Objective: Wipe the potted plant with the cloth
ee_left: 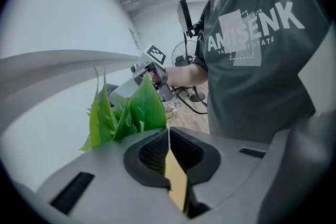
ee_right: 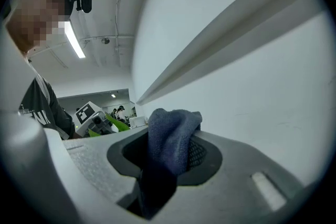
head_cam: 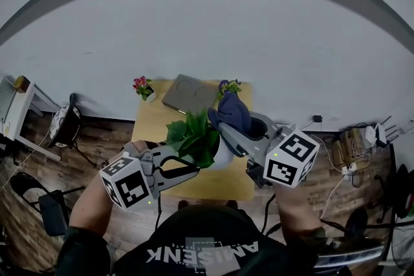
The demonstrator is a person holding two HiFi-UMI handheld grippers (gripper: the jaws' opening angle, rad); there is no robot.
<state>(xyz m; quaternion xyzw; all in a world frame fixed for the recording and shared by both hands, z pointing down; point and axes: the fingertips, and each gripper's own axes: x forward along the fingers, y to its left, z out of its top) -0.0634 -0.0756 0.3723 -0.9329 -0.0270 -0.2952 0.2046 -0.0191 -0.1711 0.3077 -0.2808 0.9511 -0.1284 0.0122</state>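
The potted plant [head_cam: 194,137], broad green leaves in a white pot [head_cam: 224,153], stands mid-table. My left gripper [head_cam: 196,170] reaches in from the lower left, its jaws shut at the tip of a low leaf [ee_left: 147,105] that rises straight from the jaw tips, so it looks pinched there. The left gripper [ee_left: 168,131] shows no gap between its jaws. My right gripper [head_cam: 226,129] hovers over the plant's right side, shut on a bunched dark blue cloth [head_cam: 231,112]. In the right gripper view the cloth [ee_right: 170,136] bulges out between the jaws of the right gripper [ee_right: 168,157], with the wall behind.
On the wooden table [head_cam: 152,123] stand a small pot of pink flowers [head_cam: 143,86], a small pot of purple flowers [head_cam: 228,85] and a flat grey board [head_cam: 189,94] at the back. A chair [head_cam: 65,124] is on the left; cables and plugs [head_cam: 352,145] lie right.
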